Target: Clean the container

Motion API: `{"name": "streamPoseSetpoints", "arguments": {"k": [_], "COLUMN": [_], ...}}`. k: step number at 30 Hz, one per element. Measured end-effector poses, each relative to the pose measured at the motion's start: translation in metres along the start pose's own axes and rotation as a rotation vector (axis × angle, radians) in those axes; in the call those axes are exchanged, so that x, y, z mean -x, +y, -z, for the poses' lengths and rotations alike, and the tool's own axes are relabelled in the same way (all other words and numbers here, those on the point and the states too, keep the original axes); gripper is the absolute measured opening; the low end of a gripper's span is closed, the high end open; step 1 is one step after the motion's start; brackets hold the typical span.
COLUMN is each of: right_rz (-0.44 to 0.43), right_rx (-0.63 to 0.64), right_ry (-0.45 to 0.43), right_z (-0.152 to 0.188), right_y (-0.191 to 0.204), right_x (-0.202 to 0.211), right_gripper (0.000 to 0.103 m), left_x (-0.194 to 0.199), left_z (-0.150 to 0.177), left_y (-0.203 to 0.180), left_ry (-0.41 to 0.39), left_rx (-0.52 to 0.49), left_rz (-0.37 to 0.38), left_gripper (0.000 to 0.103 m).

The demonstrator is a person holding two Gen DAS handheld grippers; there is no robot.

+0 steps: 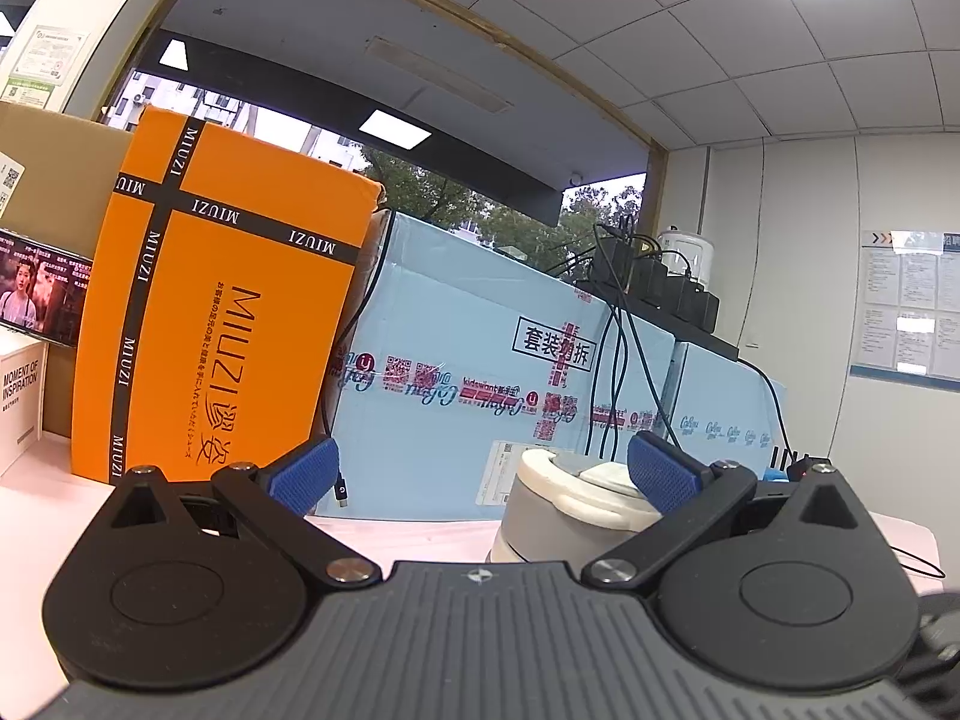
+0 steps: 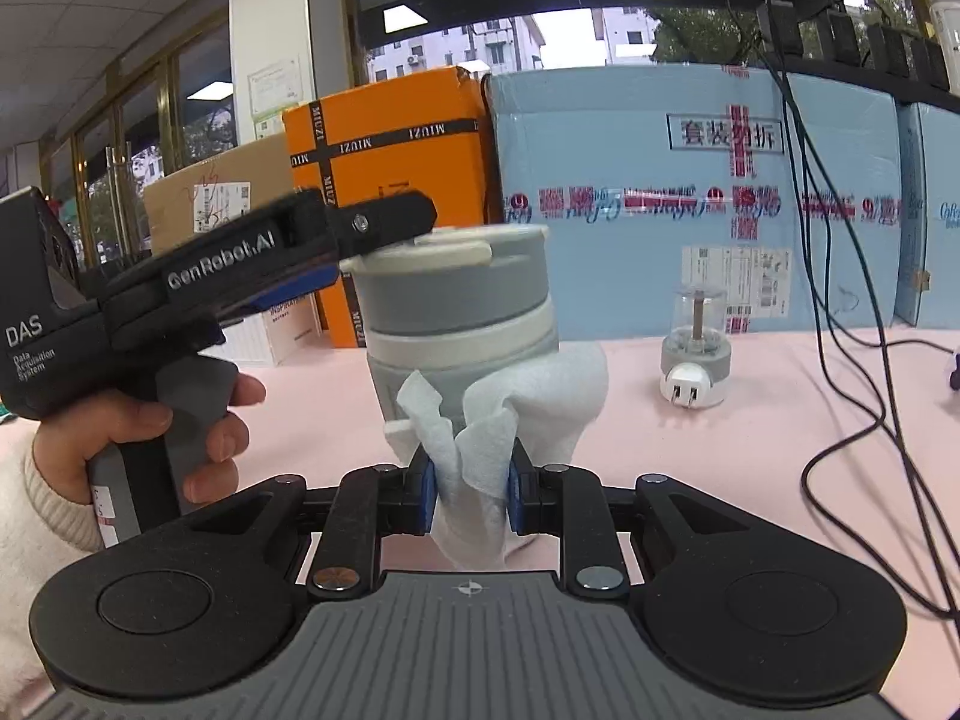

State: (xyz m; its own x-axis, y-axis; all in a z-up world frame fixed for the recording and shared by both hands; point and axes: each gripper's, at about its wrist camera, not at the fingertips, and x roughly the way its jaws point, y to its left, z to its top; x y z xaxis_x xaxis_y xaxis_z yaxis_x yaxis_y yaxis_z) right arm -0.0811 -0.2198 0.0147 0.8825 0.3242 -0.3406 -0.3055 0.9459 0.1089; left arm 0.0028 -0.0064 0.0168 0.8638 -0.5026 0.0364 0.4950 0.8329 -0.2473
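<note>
A grey container [image 2: 459,306] with white bands and a white lid stands upright on the pink table [image 2: 750,450]. My right gripper [image 2: 471,495] is shut on a white cloth [image 2: 528,396], which is pressed against the container's lower side. In the left wrist view my left gripper [image 1: 486,474] is open, its right blue finger [image 1: 663,474] against the container's lid [image 1: 570,495] and its left finger [image 1: 306,474] well apart. In the right wrist view the left gripper [image 2: 384,225] reaches in from the left over the lid.
An orange MIUZI box [image 2: 390,180], light blue cartons [image 2: 690,198] and a brown carton [image 2: 222,198] line the table's far side. A small plug-in device with a clear dome [image 2: 696,354] stands to the right. Black cables [image 2: 840,360] hang down and loop over the table at right.
</note>
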Motion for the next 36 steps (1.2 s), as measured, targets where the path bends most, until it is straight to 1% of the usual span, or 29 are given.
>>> {"name": "streamPoseSetpoints", "arguments": {"k": [6, 8, 12, 18, 23, 25, 28, 31, 34, 36], "right_rz": [-0.002, 0.002, 0.002, -0.008, -0.024, -0.041, -0.097, -0.174, -0.278, -0.355], "right_rx": [0.041, 0.041, 0.029, 0.007, -0.027, -0.052, -0.128, -0.240, -0.396, -0.514], "right_ry": [-0.109, -0.122, -0.094, -0.076, -0.009, 0.005, -0.003, -0.035, -0.090, -0.124], "right_z": [-0.018, -0.022, -0.018, -0.012, 0.004, 0.010, 0.016, 0.021, 0.027, 0.033], "right_y": [0.010, 0.009, 0.006, 0.001, -0.006, -0.011, -0.024, -0.044, -0.069, -0.087], "right_x": [0.021, 0.021, 0.011, 0.009, -0.002, -0.006, -0.006, -0.003, 0.000, -0.001], "right_gripper": [0.021, 0.021, 0.021, 0.021, 0.021, 0.021, 0.021, 0.021, 0.021, 0.021], "left_x": [-0.001, -0.002, -0.002, 0.000, 0.002, 0.002, 0.005, 0.012, 0.019, 0.023], "left_z": [0.000, 0.000, 0.000, 0.001, 0.001, 0.000, 0.000, -0.001, -0.002, -0.003], "left_y": [0.000, 0.001, 0.002, 0.001, 0.002, 0.002, 0.002, 0.000, -0.006, -0.012], "left_ry": [0.001, 0.000, 0.000, -0.008, -0.010, -0.010, -0.018, -0.053, -0.098, -0.125], "left_rx": [0.001, 0.001, 0.013, 0.004, 0.003, -0.001, -0.011, -0.016, -0.030, -0.039], "left_rz": [0.003, 0.000, -0.005, -0.005, -0.005, 0.001, -0.001, 0.002, -0.008, -0.028], "left_gripper": [0.103, 0.103, 0.103, 0.103, 0.103, 0.103, 0.103, 0.103, 0.103, 0.103]}}
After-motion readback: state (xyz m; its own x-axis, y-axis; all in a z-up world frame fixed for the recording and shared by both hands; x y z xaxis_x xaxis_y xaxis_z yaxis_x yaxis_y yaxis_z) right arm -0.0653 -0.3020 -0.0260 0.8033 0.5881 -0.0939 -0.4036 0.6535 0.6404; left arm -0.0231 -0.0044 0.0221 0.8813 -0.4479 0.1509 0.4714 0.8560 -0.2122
